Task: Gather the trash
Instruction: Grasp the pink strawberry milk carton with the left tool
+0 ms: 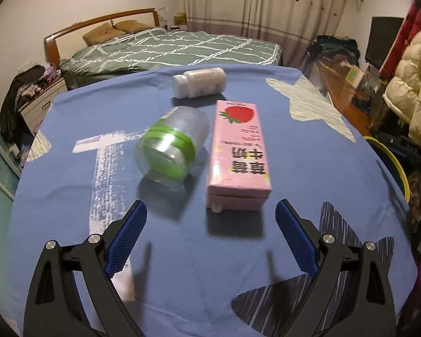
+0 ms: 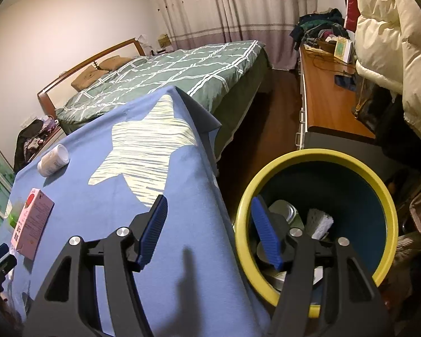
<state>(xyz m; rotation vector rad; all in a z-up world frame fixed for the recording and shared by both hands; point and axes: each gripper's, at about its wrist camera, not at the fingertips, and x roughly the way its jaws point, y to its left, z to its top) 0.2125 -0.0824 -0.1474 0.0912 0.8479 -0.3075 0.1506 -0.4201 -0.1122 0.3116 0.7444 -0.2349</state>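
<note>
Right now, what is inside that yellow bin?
Inside the bin lie a round metal lid or can and something white and crumpled. The right gripper covers whatever is lower down.

Plain pale walls. Long striped curtains with small red dots, pulled shut at the back. Big bed with a green checked cover, brown pillows and a wooden headboard. Dark wood floor beside the bed. Long wooden desk along the right wall, clothes piled at its far end. Puffy cream coats hanging above its near end. Warm indoor light.
</note>
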